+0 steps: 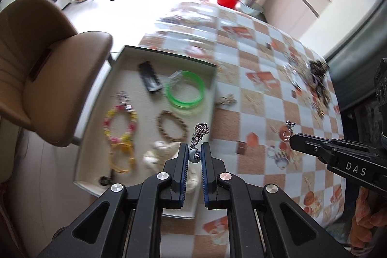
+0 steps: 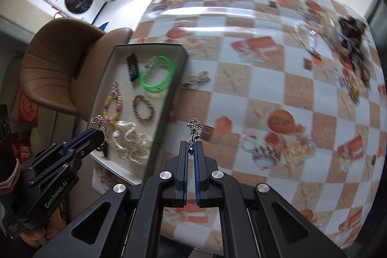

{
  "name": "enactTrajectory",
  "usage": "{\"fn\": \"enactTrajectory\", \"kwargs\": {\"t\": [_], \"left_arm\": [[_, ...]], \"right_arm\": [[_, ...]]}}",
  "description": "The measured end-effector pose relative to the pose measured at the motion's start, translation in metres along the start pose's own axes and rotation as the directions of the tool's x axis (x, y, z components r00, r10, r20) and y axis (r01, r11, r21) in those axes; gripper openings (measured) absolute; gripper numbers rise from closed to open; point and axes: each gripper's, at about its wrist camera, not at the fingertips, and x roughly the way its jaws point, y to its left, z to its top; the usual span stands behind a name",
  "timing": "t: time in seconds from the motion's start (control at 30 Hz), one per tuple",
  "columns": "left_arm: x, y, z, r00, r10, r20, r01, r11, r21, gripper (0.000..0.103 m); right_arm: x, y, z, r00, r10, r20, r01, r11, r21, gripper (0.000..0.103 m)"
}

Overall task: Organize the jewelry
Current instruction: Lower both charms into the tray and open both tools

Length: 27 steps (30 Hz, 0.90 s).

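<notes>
My left gripper (image 1: 195, 149) is shut on a silver earring with a blue-grey bead (image 1: 196, 154) and holds it above the right edge of the open jewelry box (image 1: 125, 79). My right gripper (image 2: 192, 146) is shut on a matching silver earring (image 2: 195, 128) over the checkered tablecloth, just right of the box (image 2: 169, 98). Each gripper shows in the other's view, the right one in the left wrist view (image 1: 293, 140) and the left one in the right wrist view (image 2: 102, 134). The box holds a green bangle (image 1: 185, 89), a brown braided bracelet (image 1: 171, 126), a yellow-pink bead bracelet (image 1: 119, 122), a black clip (image 1: 149, 79) and white pieces (image 1: 159, 154).
A pile of mixed jewelry (image 2: 350, 50) lies at the table's far right with a clear beaded loop (image 2: 306, 36) beside it. A small pale piece (image 2: 197, 80) lies just right of the box. A tan chair (image 1: 41, 69) stands left of the table.
</notes>
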Motion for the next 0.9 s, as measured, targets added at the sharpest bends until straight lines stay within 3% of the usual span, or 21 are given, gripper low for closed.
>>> {"fn": "enactTrajectory", "kwargs": {"t": [0.4,0.9], "left_arm": [[0.008,0.059,0.006,0.998,0.056,0.007,-0.055,0.995,-0.088,0.013],[0.039,0.072,0.012,0.998,0.059,-0.021,-0.061,0.992,-0.108,0.013]], "right_arm": [[0.023,0.059,0.028,0.999,0.029,-0.013,-0.031,0.993,-0.111,0.004],[0.048,0.077,0.046,0.999,0.02,-0.041,-0.025,0.989,-0.145,0.004]]}}
